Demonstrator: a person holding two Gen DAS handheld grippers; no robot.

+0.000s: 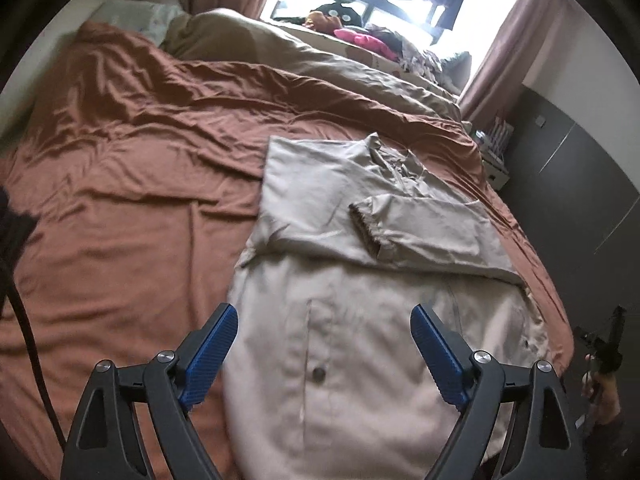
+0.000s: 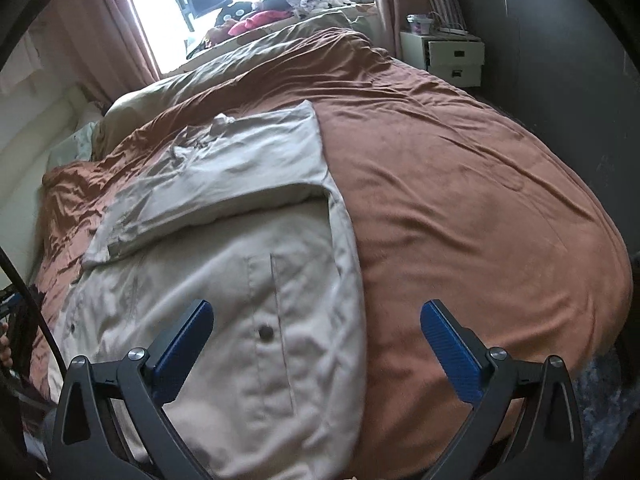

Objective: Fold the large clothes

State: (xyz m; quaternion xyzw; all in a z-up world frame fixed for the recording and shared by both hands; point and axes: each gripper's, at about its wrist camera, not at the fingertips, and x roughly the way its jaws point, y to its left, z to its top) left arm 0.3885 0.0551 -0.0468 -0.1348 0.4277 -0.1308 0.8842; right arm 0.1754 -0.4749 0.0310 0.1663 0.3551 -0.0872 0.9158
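Both sleeves are seen folded across the beige coat, spread on the bed toward twelve o'clock; lengthwise folds are judged left. Left gripper and right gripper are held wide, empty.

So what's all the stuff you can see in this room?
coat: one, beige, flat on the bed, a sleeve folded across it
bedspread: one, rust brown, covering the bed
duvet: one, tan, bunched by the window
soft toys: a few, pink and dark, on the sill
drawer unit: one, white, beside the bed
curtains: pink, flanking the window
left gripper: black, blue pads, open, empty
right gripper: the same, open, empty
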